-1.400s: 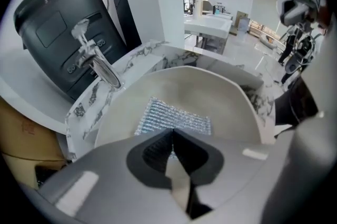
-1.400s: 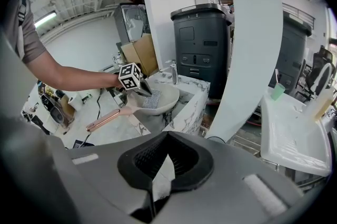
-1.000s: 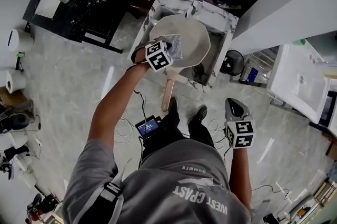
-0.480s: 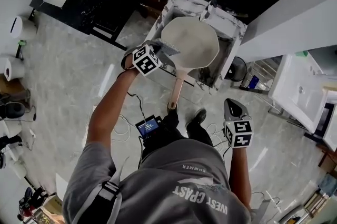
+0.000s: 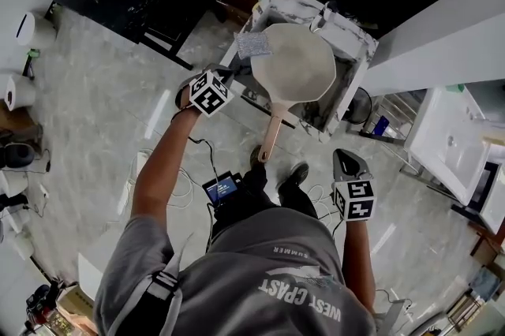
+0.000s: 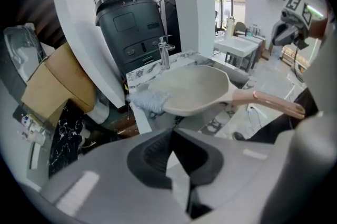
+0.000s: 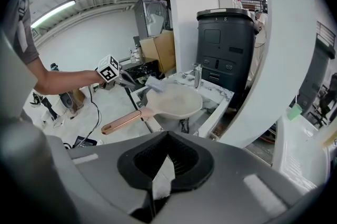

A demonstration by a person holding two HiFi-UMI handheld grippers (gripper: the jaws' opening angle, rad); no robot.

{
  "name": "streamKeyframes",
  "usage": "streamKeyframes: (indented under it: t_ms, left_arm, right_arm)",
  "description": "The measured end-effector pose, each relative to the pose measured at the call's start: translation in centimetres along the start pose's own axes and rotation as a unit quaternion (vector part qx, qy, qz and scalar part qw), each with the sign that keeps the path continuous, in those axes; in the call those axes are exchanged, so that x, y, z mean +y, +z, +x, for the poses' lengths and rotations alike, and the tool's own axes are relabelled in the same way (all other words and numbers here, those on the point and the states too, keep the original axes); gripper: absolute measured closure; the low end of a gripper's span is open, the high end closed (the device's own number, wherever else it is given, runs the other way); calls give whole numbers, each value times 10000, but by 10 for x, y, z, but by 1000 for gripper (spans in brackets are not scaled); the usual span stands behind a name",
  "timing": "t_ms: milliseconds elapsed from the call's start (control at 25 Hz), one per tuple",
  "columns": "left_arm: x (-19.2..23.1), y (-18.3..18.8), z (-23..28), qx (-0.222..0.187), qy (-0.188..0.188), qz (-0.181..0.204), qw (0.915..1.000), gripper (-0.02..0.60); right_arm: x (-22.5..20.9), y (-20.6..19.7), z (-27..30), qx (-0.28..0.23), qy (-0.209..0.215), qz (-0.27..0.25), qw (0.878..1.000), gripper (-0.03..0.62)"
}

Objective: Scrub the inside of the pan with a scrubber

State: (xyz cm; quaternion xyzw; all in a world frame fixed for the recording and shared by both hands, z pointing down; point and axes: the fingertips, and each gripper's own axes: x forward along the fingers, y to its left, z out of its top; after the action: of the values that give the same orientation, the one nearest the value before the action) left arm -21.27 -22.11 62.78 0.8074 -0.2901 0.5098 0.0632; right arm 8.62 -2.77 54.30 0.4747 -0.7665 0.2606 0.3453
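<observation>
Both tongs pinched together, empty: right gripper point(image 5: 347, 159) low right, left gripper point(image 5: 226, 76) centre-left. Beyond, upper centre, the scrubber point(image 5: 254, 45) lies on the sink point(image 5: 296, 1) edge against the pan point(image 5: 293, 62) rim. Looks soft and light; I'd pinch its near edge.

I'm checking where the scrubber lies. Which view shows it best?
The head view: the scrubber lies unobstructed beside the pan. The left gripper view shows it side-on; the right gripper view, small and distant.
</observation>
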Motion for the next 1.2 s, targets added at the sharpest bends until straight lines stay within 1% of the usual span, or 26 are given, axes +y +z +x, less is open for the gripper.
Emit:
streamKeyframes:
  t_ms: [200,360,520,600,680,840,920,1040,1200]
  left_arm:
    - [3,-16,3,81,-11,-225,9997,581]
    - [3,-24,6,116,-41,-317,9994,581]
    - [6,-21,5,23,47,-417,9991,581]
    - [10,-8,6,-108,160,-357,9992,581]
    - [10,13,13,-249,202,-196,9993,581]
    - [-3,67,38,-463,-6,159,9988,580]
    - [-11,93,52,-560,-130,272,9980,580]
    - [-22,121,80,-516,-358,340,9974,578]
    - [-32,140,117,-298,-603,400,9969,558]
  right_arm:
    - [0,1,6,66,20,-4,10000,592]
    - [2,0,10,125,44,-6,9999,592]
    - [1,0,13,163,80,3,9998,592]
    - [0,0,15,192,89,27,9998,592]
    - [0,-1,18,221,95,50,9997,592]
    - [-2,-6,20,246,88,115,9996,592]
    - [-6,-9,18,258,46,174,9995,592]
    - [-17,-16,13,252,-69,310,9992,592]
    - [-34,-31,3,293,-240,512,9980,592]
